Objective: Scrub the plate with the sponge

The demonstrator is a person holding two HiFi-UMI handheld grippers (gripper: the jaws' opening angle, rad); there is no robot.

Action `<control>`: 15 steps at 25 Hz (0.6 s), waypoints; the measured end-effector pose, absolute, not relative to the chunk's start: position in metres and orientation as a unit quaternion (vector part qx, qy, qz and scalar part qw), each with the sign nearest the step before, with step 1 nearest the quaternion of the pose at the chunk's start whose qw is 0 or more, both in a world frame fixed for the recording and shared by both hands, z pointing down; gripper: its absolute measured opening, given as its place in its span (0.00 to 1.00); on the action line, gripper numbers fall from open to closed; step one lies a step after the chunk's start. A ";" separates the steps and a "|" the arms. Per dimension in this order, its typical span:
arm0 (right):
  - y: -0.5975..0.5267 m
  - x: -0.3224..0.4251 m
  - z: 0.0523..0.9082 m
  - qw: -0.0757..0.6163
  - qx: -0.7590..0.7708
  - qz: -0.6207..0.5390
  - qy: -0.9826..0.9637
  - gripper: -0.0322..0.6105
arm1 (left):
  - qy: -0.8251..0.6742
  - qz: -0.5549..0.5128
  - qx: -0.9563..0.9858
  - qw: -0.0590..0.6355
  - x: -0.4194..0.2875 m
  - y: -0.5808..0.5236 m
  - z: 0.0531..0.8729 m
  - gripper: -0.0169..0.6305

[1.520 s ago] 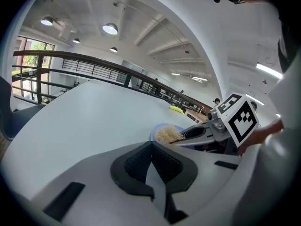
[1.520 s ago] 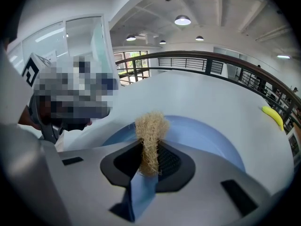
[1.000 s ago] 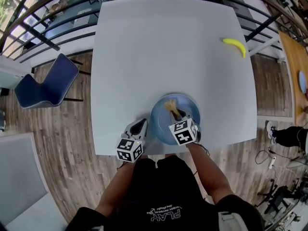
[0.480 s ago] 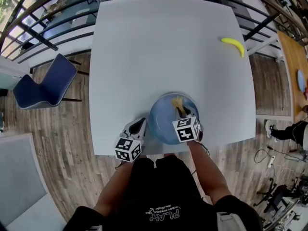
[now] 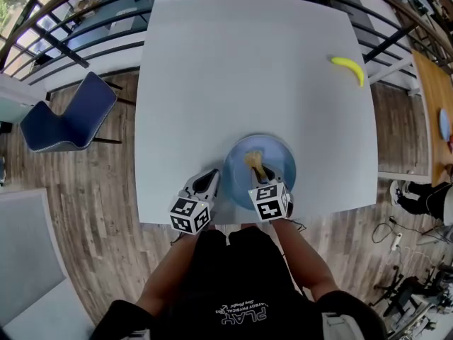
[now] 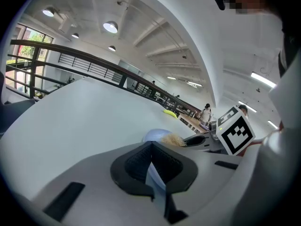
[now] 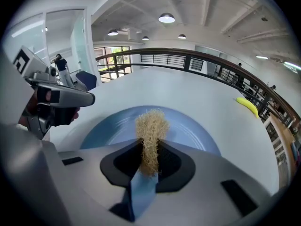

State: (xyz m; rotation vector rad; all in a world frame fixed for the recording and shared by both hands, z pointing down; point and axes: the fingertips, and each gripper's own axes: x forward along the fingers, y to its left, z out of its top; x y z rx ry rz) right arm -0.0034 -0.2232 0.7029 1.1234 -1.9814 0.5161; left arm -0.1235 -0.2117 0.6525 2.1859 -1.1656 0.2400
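Note:
A blue plate (image 5: 277, 163) sits near the front edge of the white table (image 5: 248, 69). A straw-coloured fibrous sponge (image 5: 253, 160) rests on the plate's middle, and my right gripper (image 5: 260, 171) is shut on it. In the right gripper view the sponge (image 7: 151, 131) sticks up from between the pads over the plate (image 7: 202, 131). My left gripper (image 5: 211, 181) is at the plate's left rim. In the left gripper view its pads (image 6: 136, 166) close on a thin blue edge of the plate (image 6: 153, 135).
A yellow banana (image 5: 348, 68) lies at the table's far right edge, well away from the plate. A blue chair (image 5: 67, 119) stands on the wood floor to the left. A railing runs behind the table. The person's body is close against the front edge.
The right gripper carried the sponge to the right across the plate, then back towards the middle and nearer the person. The left gripper stayed at the plate's left rim.

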 end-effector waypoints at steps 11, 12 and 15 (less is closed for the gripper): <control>-0.184 -0.052 0.706 0.400 0.377 0.205 -0.810 0.16 | -0.440 0.079 0.828 0.339 -0.129 -0.201 0.655 0.05; -0.182 -0.054 0.707 0.401 0.373 0.206 -0.811 0.16 | -0.440 0.079 0.828 0.339 -0.129 -0.200 0.656 0.05; -0.179 -0.056 0.711 0.402 0.371 0.210 -0.810 0.16 | -0.441 0.080 0.828 0.338 -0.129 -0.200 0.657 0.05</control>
